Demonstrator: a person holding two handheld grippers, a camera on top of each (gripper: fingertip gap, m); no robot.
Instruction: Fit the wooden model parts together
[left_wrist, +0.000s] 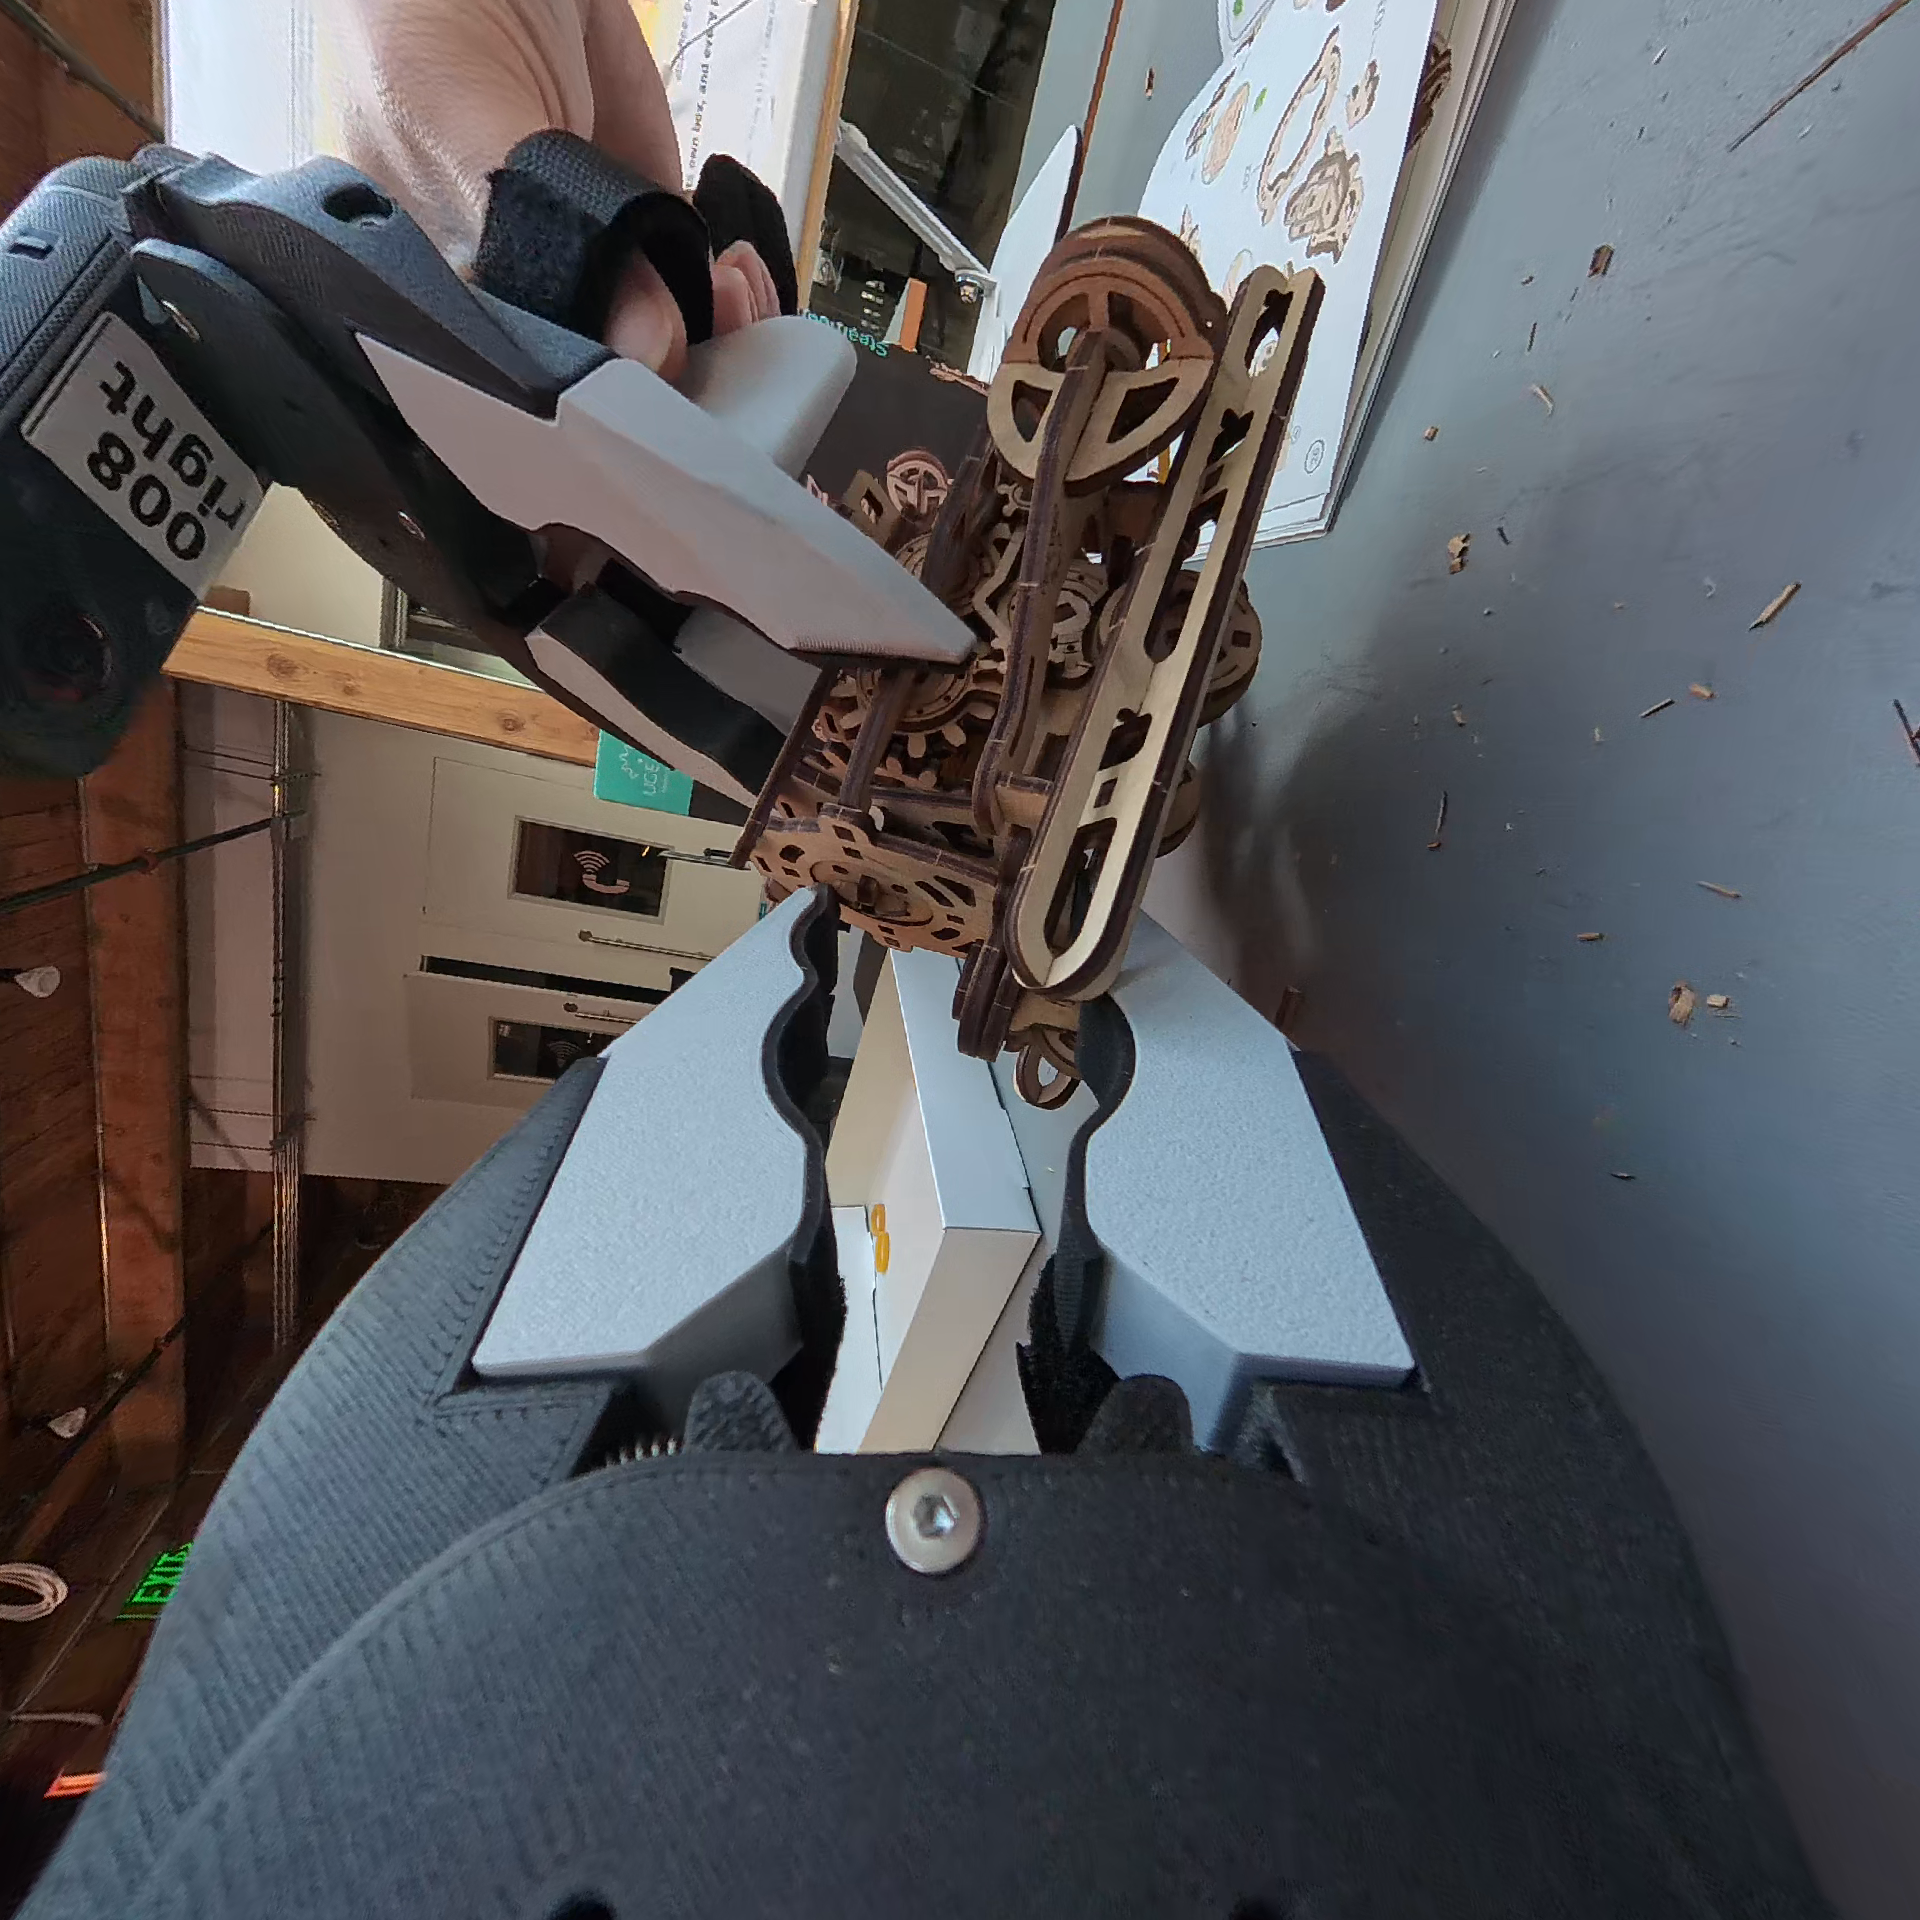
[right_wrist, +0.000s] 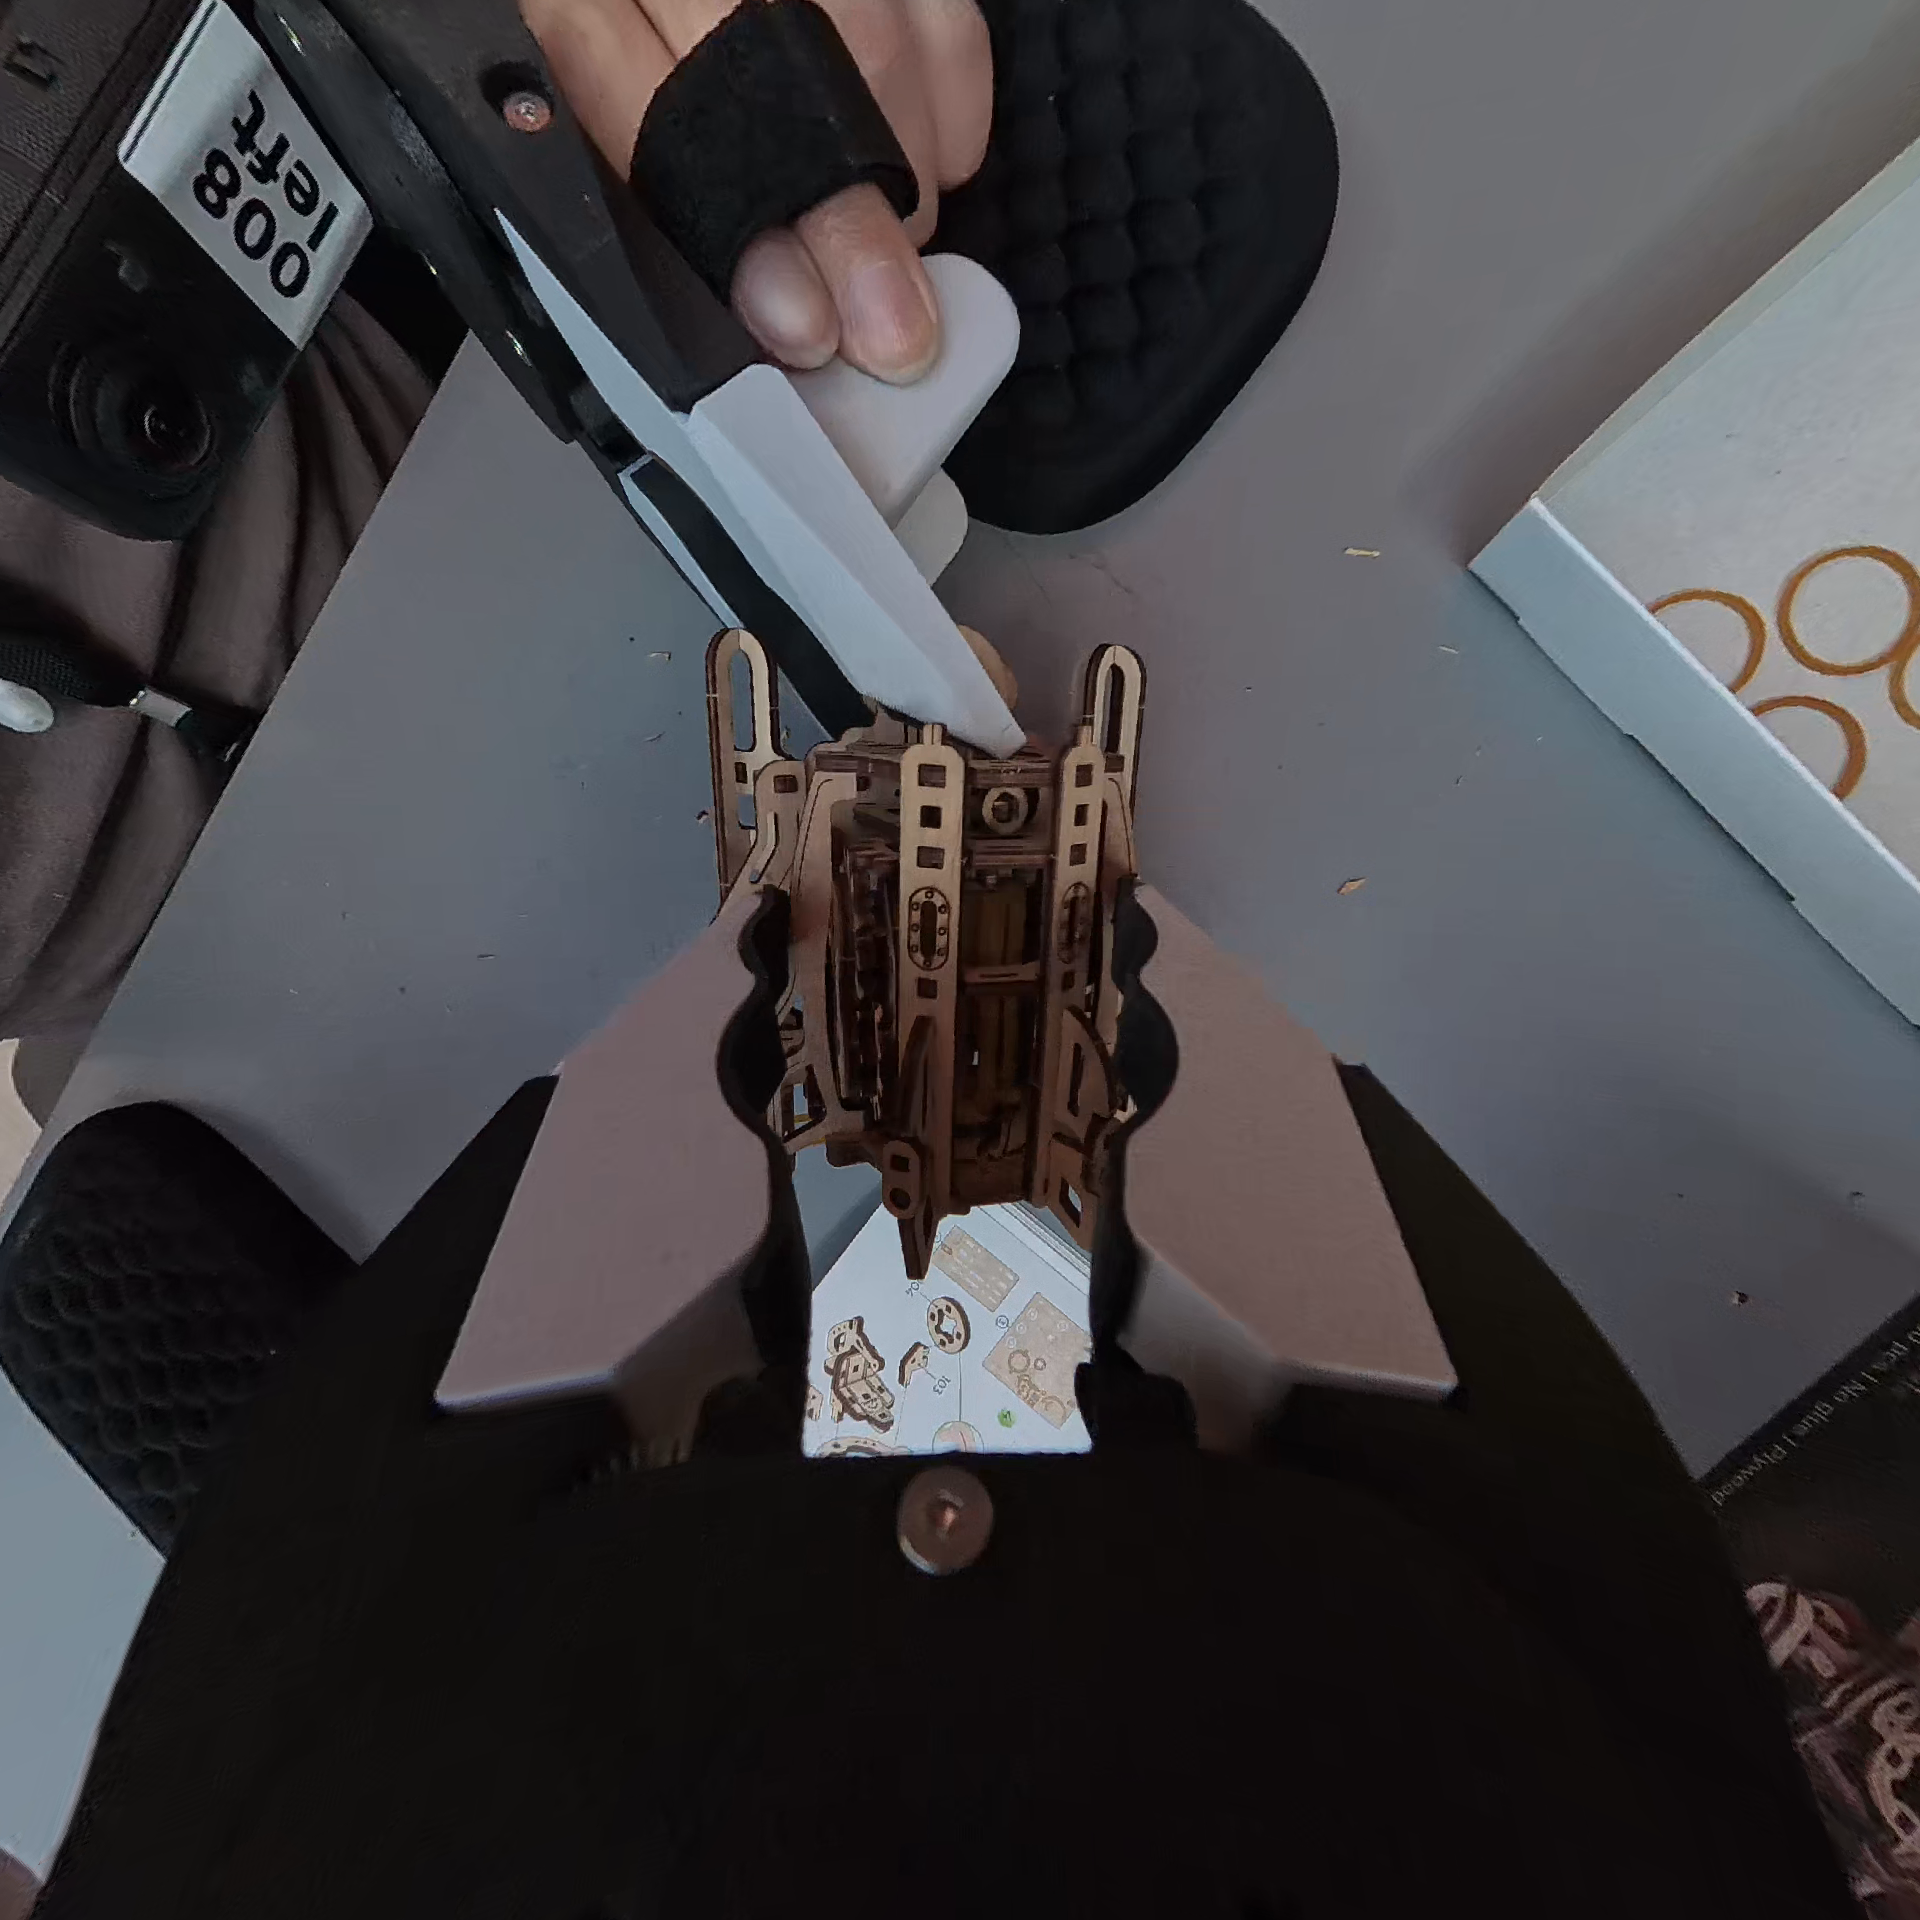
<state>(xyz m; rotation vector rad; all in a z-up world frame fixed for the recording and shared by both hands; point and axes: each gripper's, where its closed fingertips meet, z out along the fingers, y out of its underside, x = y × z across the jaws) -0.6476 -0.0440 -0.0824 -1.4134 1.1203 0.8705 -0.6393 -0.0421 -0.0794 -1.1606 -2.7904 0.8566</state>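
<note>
A: We have the wooden model (right_wrist: 956, 977) lifted off the grey tabletop (right_wrist: 1455, 831), between both tools. Our right gripper (right_wrist: 940, 977) is clamped across the model's flat side frames.

B: And our left gripper (left_wrist: 956, 997) pinches the model's lower edge at twelve o'clock from its fingertips, jaws closed onto a thin frame piece. In the right wrist view, it comes in from eleven o'clock.

A: We judge it light but fragile: thin laser-cut plywood, pale faces, dark burnt edges, open gears and spoked wheels inside.

B: So we should hold only the slotted outer plates, which look stiff, never the gear teeth or axles. Squeezing across the frames could bow them, we think.

A: The wood is dry and matte, so slipping seems unlikely against the black ridged pads (right_wrist: 753, 1049).

B: Splinters litter the tabletop; the white box (right_wrist: 1662, 727) with rubber bands (right_wrist: 1839, 613) lies at two o'clock.
</note>
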